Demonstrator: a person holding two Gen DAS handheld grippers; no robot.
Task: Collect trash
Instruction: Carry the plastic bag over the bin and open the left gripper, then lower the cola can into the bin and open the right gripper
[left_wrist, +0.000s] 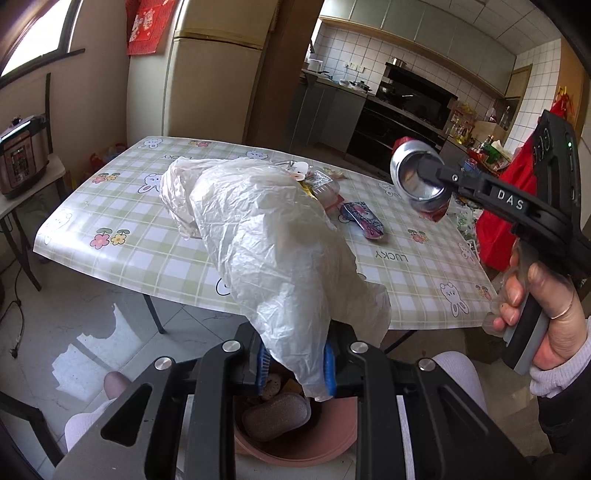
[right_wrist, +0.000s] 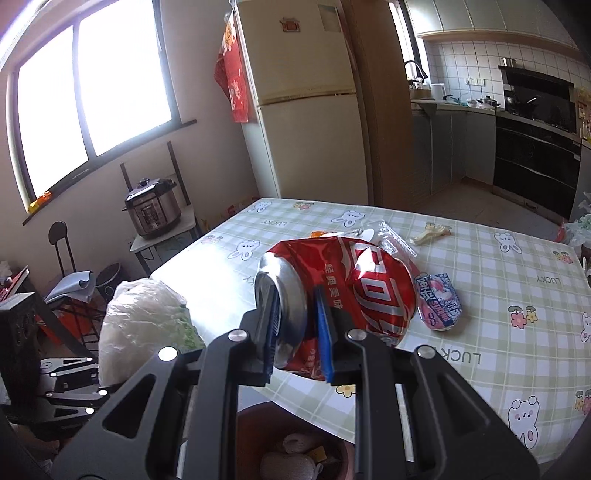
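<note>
My left gripper (left_wrist: 295, 363) is shut on the lower end of a crumpled white plastic bag (left_wrist: 266, 236), which bulges up in front of the camera and hides part of the table. At the right of the left wrist view, a hand holds my right gripper (left_wrist: 428, 181), which is shut on a crushed red drink can (left_wrist: 413, 173) held in the air above the table edge. In the right wrist view the blue pads (right_wrist: 325, 321) of that gripper (right_wrist: 297, 325) pinch the can (right_wrist: 351, 280) near its silver end. The bag (right_wrist: 144, 325) shows at the lower left.
A pink bin (left_wrist: 295, 456) with trash inside stands on the floor below both grippers, its rim (right_wrist: 251, 424) in view. On the checked tablecloth (left_wrist: 147, 243) lie a pink wrapper (right_wrist: 439, 302), a clear plastic bottle (left_wrist: 325, 188) and a small pale scrap (right_wrist: 432, 234). A pressure cooker (right_wrist: 151, 210) sits on a side table.
</note>
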